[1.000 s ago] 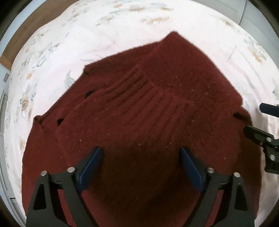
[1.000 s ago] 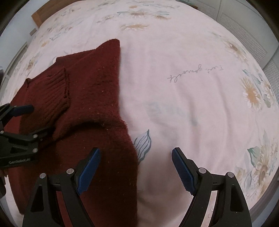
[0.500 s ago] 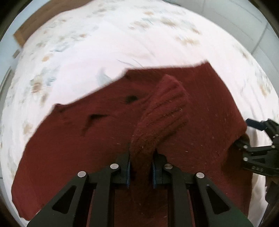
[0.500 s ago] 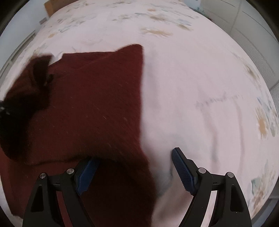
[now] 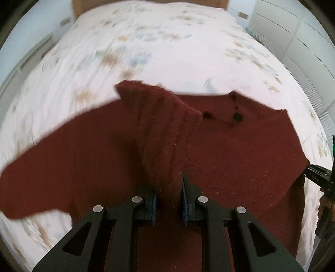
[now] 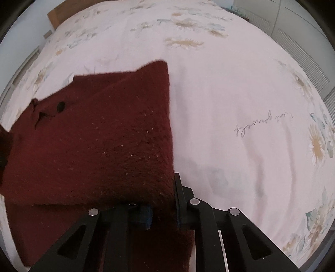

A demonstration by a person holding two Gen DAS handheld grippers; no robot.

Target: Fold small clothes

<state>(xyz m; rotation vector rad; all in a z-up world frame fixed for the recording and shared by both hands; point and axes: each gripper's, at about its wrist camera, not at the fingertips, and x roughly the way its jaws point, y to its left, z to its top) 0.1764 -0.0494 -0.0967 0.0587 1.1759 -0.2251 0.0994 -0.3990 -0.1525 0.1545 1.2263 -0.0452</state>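
Observation:
A dark red knitted cardigan (image 5: 240, 150) with dark buttons lies spread on a floral bedspread (image 5: 167, 48). My left gripper (image 5: 169, 200) is shut on the cardigan's ribbed sleeve cuff (image 5: 165, 134), which rises from the jaws as a raised fold. In the right wrist view the same cardigan (image 6: 94, 142) fills the left half. My right gripper (image 6: 162, 206) has closed on its thick right-hand edge, with cloth bunched between the pads. The right gripper (image 5: 320, 180) also shows at the right rim of the left wrist view, at the cardigan's corner.
The bedspread (image 6: 240, 94) stretches bare to the right of the cardigan, with printed script and flowers. A wooden headboard (image 5: 77, 6) stands at the far end. White cupboard doors (image 5: 293, 31) line the right side.
Both grippers went from wide open to shut on the cardigan. The left one took the ribbed sleeve and swung with it across the garment. The right one clamped the side edge almost in place.

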